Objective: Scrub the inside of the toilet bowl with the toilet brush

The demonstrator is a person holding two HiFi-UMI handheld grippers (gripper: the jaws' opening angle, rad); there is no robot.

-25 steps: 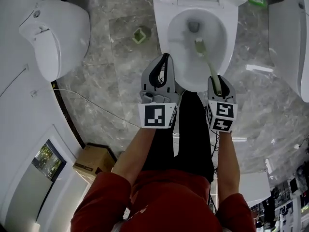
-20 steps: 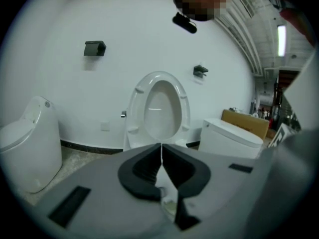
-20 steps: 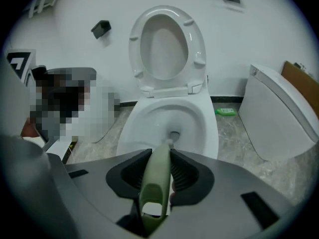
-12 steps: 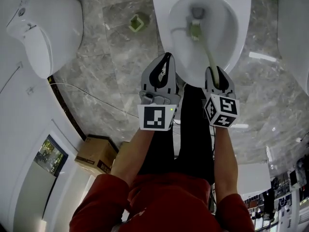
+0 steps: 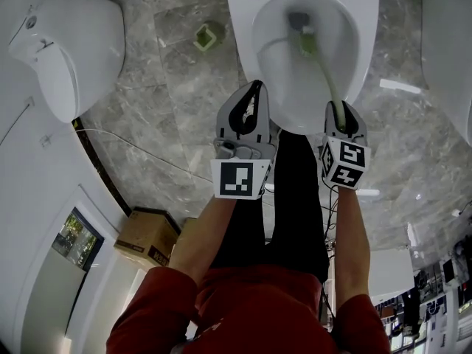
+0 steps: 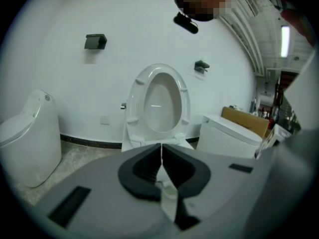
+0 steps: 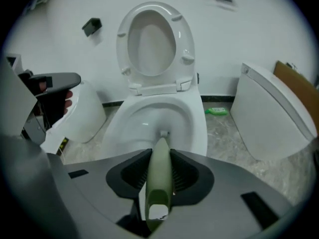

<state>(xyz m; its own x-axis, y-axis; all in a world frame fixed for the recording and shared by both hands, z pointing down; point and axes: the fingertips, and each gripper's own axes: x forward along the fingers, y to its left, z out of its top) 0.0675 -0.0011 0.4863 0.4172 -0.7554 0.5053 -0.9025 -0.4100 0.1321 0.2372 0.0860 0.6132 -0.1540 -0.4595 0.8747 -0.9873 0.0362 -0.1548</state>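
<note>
The right gripper (image 5: 340, 109) (image 7: 160, 156) pinches the pale green handle of the brush (image 5: 329, 81) (image 7: 160, 176) between its jaws, the handle butt sticking out behind them and the shaft running straight ahead and down into the bowl (image 5: 245, 43) (image 7: 199, 128). Against the frame of a second ago, these jaws have the same grip at much the same width, but the gripper has sunk closer to the front rim, so the bowl now lies just ahead of the jaw tips. The brush head (image 5: 308, 44) has travelled with it: a second ago it lay about mid-bowl, half a second ago beside the drain (image 5: 298, 19), and now it sits deep at the back, touching or just short of the drain's right edge; the right gripper view shows only its pale tip past the end of the handle. The left gripper (image 5: 254, 88) (image 6: 161, 151) has its jaws pressed together on nothing and hangs left of the right jaws, off the bowl's front-left rim, at about the same place in the head view as before. Beyond its tips stands the raised seat (image 6: 159, 103) (image 7: 152, 44) against the white wall. On the floor (image 5: 169, 124), left of and beyond the left jaws, is a small green object (image 5: 207, 36).
</note>
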